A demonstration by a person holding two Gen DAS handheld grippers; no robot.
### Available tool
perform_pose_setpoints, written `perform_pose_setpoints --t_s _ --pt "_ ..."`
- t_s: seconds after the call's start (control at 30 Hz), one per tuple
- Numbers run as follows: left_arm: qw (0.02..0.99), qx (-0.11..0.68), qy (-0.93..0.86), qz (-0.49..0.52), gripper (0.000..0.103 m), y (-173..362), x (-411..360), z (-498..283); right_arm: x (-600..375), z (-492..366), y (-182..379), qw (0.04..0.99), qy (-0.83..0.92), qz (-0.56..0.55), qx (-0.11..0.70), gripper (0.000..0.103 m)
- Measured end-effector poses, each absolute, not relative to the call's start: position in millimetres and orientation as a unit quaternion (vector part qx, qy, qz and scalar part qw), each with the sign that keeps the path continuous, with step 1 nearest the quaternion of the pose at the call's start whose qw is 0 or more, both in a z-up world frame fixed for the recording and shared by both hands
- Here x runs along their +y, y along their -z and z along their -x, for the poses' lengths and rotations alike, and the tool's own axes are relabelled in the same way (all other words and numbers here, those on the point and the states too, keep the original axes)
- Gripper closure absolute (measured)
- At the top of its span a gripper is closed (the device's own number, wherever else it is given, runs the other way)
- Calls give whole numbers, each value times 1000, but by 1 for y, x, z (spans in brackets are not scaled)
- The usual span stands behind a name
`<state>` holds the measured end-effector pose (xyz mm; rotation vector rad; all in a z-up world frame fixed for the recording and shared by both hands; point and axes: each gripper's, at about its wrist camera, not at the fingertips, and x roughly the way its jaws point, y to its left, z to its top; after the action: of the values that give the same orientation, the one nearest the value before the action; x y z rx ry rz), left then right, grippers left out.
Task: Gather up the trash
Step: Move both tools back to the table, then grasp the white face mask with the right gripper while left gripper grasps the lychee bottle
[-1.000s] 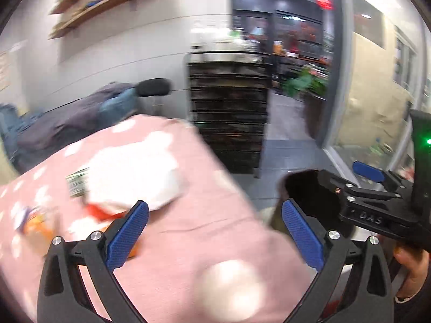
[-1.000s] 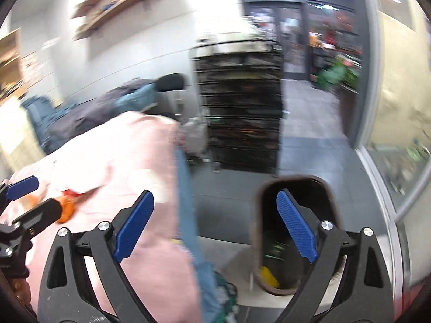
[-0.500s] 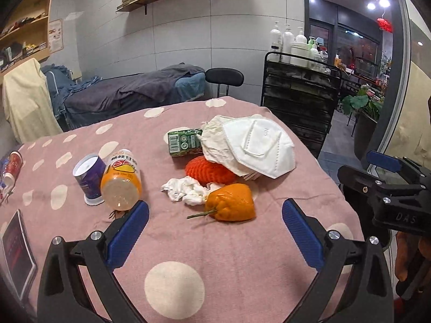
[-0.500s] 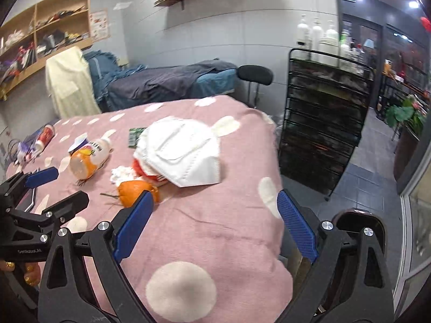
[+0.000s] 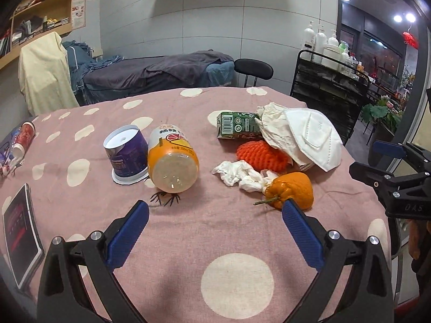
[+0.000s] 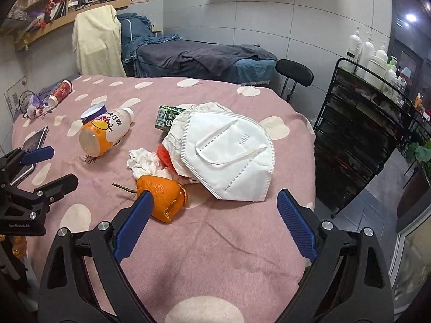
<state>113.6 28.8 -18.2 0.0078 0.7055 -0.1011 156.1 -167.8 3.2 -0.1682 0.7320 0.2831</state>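
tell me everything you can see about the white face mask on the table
The white face mask is a folded N95 type, with that marking printed on it, stitched edges and a white strap lying across its face. It looks like soft non-woven fabric, clean and flat. It lies tilted on crumpled white paper, near the right edge of the pink dotted tablecloth. Neither gripper touches it.

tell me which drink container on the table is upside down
The purple cup, standing on its rim; the orange juice bottle and green carton lie on their sides.

Both wrist views near, sharing table
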Motion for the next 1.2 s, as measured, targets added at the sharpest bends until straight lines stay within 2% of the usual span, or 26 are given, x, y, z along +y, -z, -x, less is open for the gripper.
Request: perform_pose_setpoints --t_s 0.17,0.47,0.53,0.6,0.63,0.7,0.77,0.97,1.2 --pt "937 346 42 6 5 19 40 -121 -168 -189 0 912 -145 104 368 11" --pt "936 349 37 6 5 21 53 -139 -192 -246 28 888 -164 69 424 14" --pt "936 350 38 2 5 21 53 -143 -198 -253 34 881 -172 49 438 23" --pt "936 350 40 -3 5 21 52 -148 -201 -256 38 874 -181 28 450 46" --pt "936 350 41 -3 5 21 51 -150 -201 -256 38 873 -185 21 451 52" --pt "936 350 43 -3 5 21 51 -153 -199 -252 36 873 -189 19 448 74" --pt "936 349 45 -2 5 20 50 -155 -197 -247 32 875 -191 24 444 89" --pt "936 350 47 -6 5 21 51 -163 -194 -224 10 891 -195 37 409 96" --pt "935 351 53 6 5 12 73 -180 -188 -190 -16 906 -205 49 367 98"
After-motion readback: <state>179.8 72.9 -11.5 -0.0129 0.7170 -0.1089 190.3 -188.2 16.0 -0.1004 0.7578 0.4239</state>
